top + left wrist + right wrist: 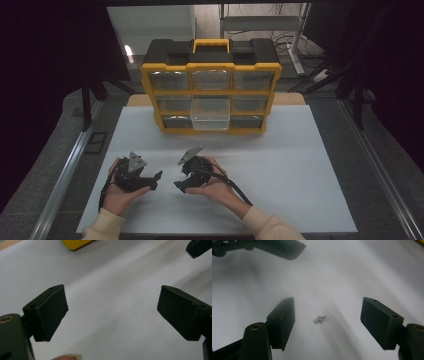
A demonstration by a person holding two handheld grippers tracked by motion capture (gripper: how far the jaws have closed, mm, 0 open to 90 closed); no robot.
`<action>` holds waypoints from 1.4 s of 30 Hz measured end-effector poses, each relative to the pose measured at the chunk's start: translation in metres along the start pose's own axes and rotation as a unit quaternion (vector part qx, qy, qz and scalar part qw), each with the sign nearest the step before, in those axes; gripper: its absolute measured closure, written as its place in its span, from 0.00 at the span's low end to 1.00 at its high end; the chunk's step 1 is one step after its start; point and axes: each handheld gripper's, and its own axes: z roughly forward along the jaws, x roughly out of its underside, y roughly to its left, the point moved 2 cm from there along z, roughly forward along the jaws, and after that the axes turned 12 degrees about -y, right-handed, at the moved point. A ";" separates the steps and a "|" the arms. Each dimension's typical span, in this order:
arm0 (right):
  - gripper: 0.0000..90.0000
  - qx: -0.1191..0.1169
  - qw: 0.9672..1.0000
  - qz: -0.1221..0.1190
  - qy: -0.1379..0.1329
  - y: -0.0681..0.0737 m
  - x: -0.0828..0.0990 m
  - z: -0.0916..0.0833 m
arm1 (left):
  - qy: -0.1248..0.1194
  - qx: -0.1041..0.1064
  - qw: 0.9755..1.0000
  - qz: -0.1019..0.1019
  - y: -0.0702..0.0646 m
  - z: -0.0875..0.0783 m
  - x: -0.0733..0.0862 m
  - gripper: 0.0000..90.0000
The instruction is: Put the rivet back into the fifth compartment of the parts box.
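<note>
Two hands come in from the bottom of the high view, each in a cream sleeve and each holding one black gripper low over the table, near its front edge. The left gripper (156, 180) and the right gripper (178, 179) point inward at each other, tips close but apart, with a grey three-cornered plate tilted on top of each. In the left gripper view the jaws stand wide apart over bare white surface with nothing between them, and a fingertip (67, 356) shows at the bottom edge. In the right gripper view the jaws also stand well apart, and a small metal screw (319, 319) lies on the table in the gap between them, touching neither pad. A jaw of the left gripper crosses the top left corner of that view.

The table (280, 165) is a white sheet, with a strip of wood showing at its far edge. At the back stands one yellow and black organizer box (211, 85) with a yellow handle on top and nine clear drawers in three rows of three. One drawer (210, 120), the middle one of the bottom row, is pulled out toward the person. The room around is dark, with metal rails along both sides of the table and cables on the floor behind.
</note>
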 end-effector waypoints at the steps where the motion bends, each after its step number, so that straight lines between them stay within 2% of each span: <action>1: 0.32 0.000 1.000 -0.001 0.003 0.001 0.001 0.002 | 0.000 0.000 1.000 0.000 0.000 0.000 0.000 0.11; 6: 0.35 0.007 1.000 -0.018 0.022 0.003 0.003 0.011 | -0.002 -0.001 1.000 -0.004 0.001 0.000 0.000 0.11; 12: 0.41 0.004 0.999 -0.015 0.040 0.004 0.006 0.020 | 0.001 -0.001 1.000 -0.002 0.001 0.000 0.000 0.11; 16: 0.45 0.012 0.998 -0.023 0.056 0.005 0.009 0.024 | 0.000 -0.001 1.000 -0.003 0.001 0.000 0.001 0.11; 24: 0.61 0.011 0.998 -0.029 0.063 0.006 0.011 0.027 | 0.000 0.000 1.000 -0.002 0.000 0.000 0.000 0.11; 29: 0.74 0.013 0.998 -0.023 0.065 0.005 0.010 0.026 | 0.001 -0.001 1.000 -0.003 0.000 0.000 0.001 0.11; 35: 0.91 0.003 0.998 -0.016 0.068 0.004 0.010 0.025 | 0.001 -0.001 1.000 -0.001 0.000 0.000 0.001 0.11; 42: 0.92 -0.001 0.998 -0.009 0.068 0.003 0.010 0.024 | 0.004 0.001 1.000 0.004 -0.001 0.001 0.001 0.11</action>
